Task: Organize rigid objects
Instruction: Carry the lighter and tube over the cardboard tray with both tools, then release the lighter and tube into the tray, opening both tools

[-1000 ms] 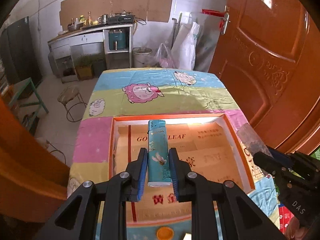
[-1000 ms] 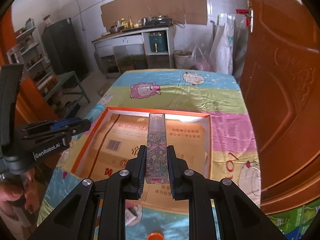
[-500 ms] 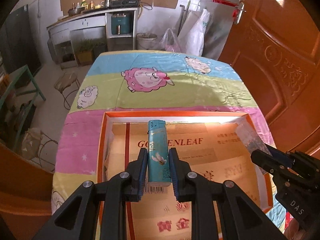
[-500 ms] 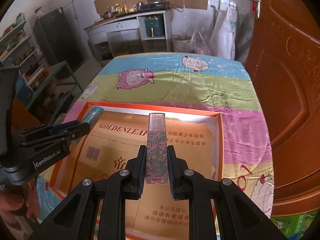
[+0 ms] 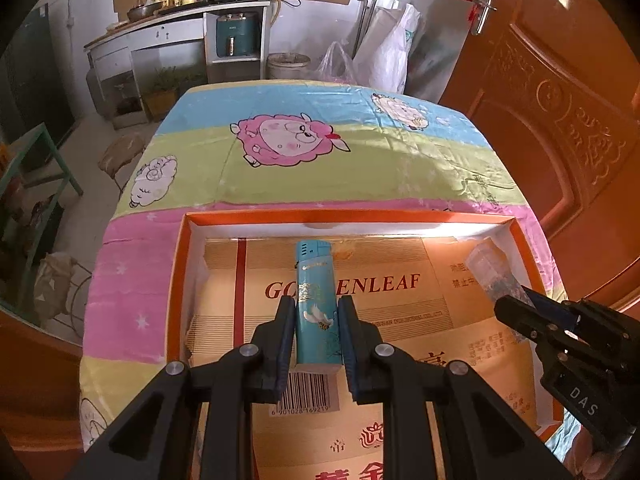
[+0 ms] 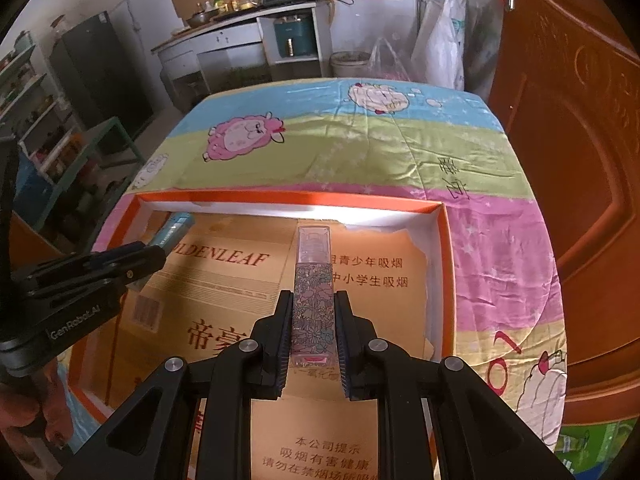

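Note:
My left gripper [image 5: 316,312] is shut on a teal lighter [image 5: 316,304] with a bird print, held upright over the left half of an orange-rimmed box [image 5: 344,216]. My right gripper [image 6: 312,312] is shut on a slim floral-patterned lighter [image 6: 313,288] with a clear top, held over the box's right half [image 6: 448,280]. Each gripper shows in the other's view: the right gripper [image 5: 520,308] with its clear-topped lighter [image 5: 490,268], and the left gripper [image 6: 156,252] with the teal lighter [image 6: 174,230]. The box floor is lined with tan printed cardboard [image 5: 400,288].
The box lies on a table under a cartoon-sheep cloth [image 5: 288,144]. An orange wooden door [image 5: 560,120] stands close on the right. A hand [image 6: 24,416] holds the left gripper. Beyond the table are a kitchen counter [image 5: 172,20], sacks [image 5: 392,56] and a stool [image 5: 120,156].
Both grippers have come down and forward toward the box, still holding their lighters. The box now fills more of each view and the lighters hang over its far half.

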A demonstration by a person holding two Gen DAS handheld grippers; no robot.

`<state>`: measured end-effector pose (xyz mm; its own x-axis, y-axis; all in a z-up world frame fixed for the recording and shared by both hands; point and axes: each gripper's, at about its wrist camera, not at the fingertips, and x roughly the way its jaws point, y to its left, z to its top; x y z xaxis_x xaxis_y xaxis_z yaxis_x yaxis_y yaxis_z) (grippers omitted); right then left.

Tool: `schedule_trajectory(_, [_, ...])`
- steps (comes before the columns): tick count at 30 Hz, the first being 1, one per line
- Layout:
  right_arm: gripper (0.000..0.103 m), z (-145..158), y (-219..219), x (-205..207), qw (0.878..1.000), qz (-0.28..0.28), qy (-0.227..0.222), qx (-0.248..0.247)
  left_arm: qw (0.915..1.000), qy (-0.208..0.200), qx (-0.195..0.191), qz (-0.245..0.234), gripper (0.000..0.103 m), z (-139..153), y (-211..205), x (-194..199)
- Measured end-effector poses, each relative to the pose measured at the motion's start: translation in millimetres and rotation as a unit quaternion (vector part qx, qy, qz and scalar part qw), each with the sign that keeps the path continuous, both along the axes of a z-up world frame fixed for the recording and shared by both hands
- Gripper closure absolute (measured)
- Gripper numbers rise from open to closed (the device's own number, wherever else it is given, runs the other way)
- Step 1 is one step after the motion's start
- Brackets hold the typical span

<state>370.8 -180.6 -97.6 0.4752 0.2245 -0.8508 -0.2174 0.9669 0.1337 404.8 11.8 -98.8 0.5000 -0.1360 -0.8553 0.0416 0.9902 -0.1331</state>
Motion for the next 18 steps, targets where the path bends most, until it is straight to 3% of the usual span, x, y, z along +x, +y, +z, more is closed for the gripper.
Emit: schedule_trajectory(18, [0.083,-25.0,2.4,6.9,1.000,0.000,0.016,-0.009,0.9999,0.015,-0.003,0.002,0.080,-24.4,2.9,8.5])
